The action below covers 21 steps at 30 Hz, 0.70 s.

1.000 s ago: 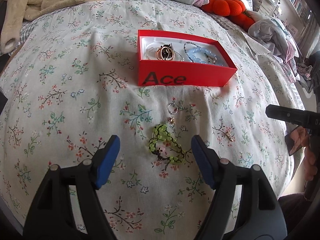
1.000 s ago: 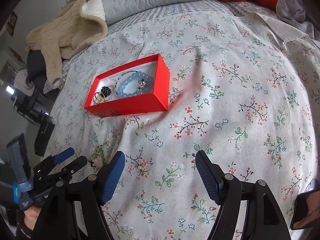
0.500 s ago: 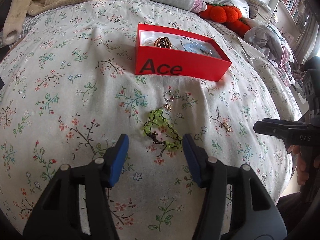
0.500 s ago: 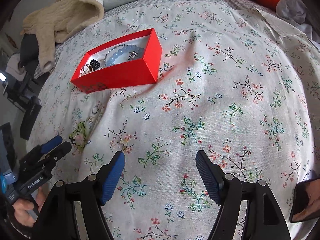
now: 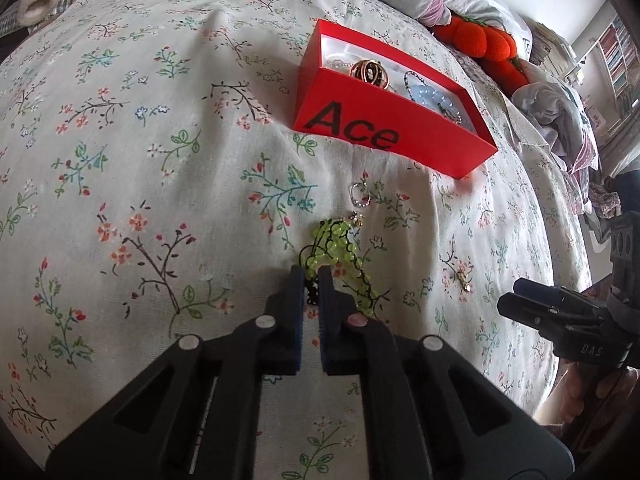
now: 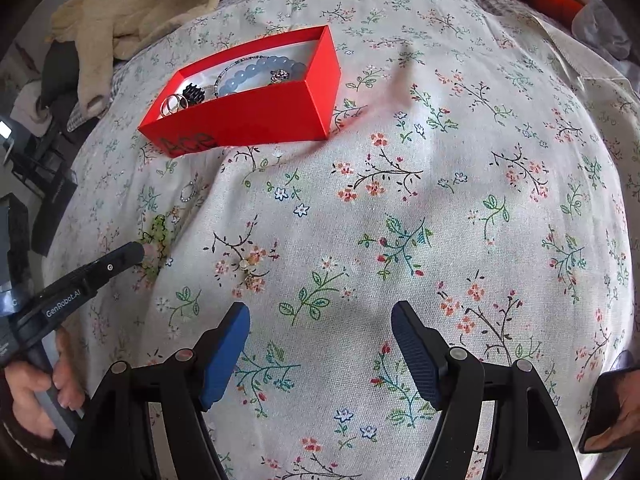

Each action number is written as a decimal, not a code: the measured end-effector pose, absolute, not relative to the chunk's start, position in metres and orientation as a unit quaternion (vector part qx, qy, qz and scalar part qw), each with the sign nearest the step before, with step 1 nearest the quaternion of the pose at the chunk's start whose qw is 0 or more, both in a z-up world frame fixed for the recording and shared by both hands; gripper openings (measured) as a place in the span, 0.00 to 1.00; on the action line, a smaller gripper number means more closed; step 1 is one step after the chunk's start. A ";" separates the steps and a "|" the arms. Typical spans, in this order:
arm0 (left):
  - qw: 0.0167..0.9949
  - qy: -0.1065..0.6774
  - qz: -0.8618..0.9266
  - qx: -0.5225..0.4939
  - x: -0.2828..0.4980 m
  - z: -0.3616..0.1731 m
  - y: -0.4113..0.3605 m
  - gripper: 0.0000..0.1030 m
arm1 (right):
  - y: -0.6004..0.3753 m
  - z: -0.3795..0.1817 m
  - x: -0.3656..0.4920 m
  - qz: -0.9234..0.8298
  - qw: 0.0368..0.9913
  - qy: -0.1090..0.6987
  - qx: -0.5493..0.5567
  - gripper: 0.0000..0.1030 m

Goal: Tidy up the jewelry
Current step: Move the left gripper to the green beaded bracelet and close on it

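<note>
**Left claw pinching the green bracelet's near end**

Left claw point(image 5: 311, 278) is clenched on the near end of my green bracelet point(image 5: 340, 250), the two pads almost together with the dark cord and a bead or two between them. Most of the bracelet lies slack on the bed point(image 5: 160, 160), trailing away from the tips toward the box point(image 5: 384, 132).

I judge it light and floppy: beads on thin cord, no stiffness, so it will dangle and swing once lifted. The beads look glossy and could slip sideways out of the pads; the cord is the surer hold, and that seems to be what I have. I cannot tell how much of it sits inside the pinch. A slow, straight lift should keep the loop from snagging the small charm point(image 5: 357, 218) touching its far end.

Just beyond lies a ring point(image 5: 359, 195), and off to the right a small gold piece point(image 5: 464, 278), both tiny and flat on soft fabric, so they will be harder to pinch cleanly.

The box, red with a white lining, already holds a blue bracelet point(image 5: 432, 94) and a gold ring point(image 5: 370, 73).

Right claw point(image 6: 320, 354) hangs released over bare quilt, holding nothing, well apart from the box.
</note>
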<state>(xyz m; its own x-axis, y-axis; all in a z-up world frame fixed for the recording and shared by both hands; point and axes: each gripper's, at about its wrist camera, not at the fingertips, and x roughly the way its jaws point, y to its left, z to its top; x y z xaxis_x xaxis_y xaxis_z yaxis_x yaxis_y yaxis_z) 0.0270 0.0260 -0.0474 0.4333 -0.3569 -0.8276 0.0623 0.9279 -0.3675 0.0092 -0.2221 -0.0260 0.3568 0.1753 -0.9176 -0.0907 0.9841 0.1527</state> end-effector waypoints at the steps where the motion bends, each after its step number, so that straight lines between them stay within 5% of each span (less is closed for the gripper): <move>1: 0.836 0.516 -0.125 -0.140 0.027 -0.046 0.025 0.06 | -0.222 -0.025 0.010 0.081 0.823 0.561 0.038 0.72; 21: 0.877 0.437 -0.096 -0.176 -0.014 0.007 0.047 0.06 | -0.231 -0.020 0.004 0.069 0.839 0.539 0.034 0.72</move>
<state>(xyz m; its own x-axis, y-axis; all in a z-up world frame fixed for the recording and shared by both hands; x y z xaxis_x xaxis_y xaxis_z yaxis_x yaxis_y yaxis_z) -0.0141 0.0467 0.0065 0.6000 -0.3211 -0.7327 0.0140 0.9200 -0.3917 0.0043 -0.2309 -0.0201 0.4093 0.1525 -0.8996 -0.0800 0.9881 0.1312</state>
